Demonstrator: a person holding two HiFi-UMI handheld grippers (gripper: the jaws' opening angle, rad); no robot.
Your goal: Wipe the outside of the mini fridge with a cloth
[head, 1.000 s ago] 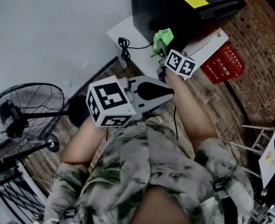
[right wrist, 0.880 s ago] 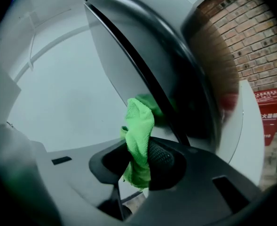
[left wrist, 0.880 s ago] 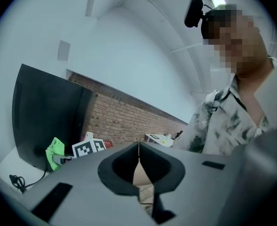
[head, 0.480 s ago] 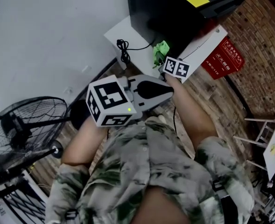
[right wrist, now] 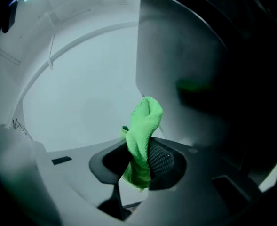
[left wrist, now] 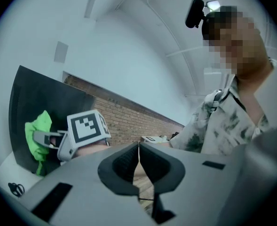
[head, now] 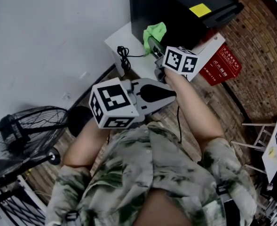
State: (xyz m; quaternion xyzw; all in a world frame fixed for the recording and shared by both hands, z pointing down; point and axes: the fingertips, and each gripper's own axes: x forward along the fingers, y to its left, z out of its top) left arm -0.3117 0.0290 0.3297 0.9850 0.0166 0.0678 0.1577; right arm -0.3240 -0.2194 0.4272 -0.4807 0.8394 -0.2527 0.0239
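My right gripper (right wrist: 140,157) is clenched on the green cloth (right wrist: 143,126), which bunches up out of the jaws in a narrow fold. My left gripper (left wrist: 138,159) is closed with nothing between its jaws and hangs near my chest, well apart from the work. The black mini fridge (head: 176,8) stands on a white base (head: 122,32) by the wall. I hold the cloth at the lower near edge of its side face, though I cannot tell whether the fabric is pressing on the panel.

The risks, as I judge them: only a thin wad of cloth sticks out past the jaws, so if I press hard the hard jaw tips could scrape the fridge instead of the fabric. The pinch takes just part of the cloth, so a drag across the panel might pull it free. The black cable (head: 125,51) lies coiled on the base just beside my path, and a low sweep could snag it.

By count: one fridge, one cloth, two grippers, one cable, one yellow sticker (head: 200,9) on the fridge top, one red sign (head: 225,65), one floor fan (head: 25,126).
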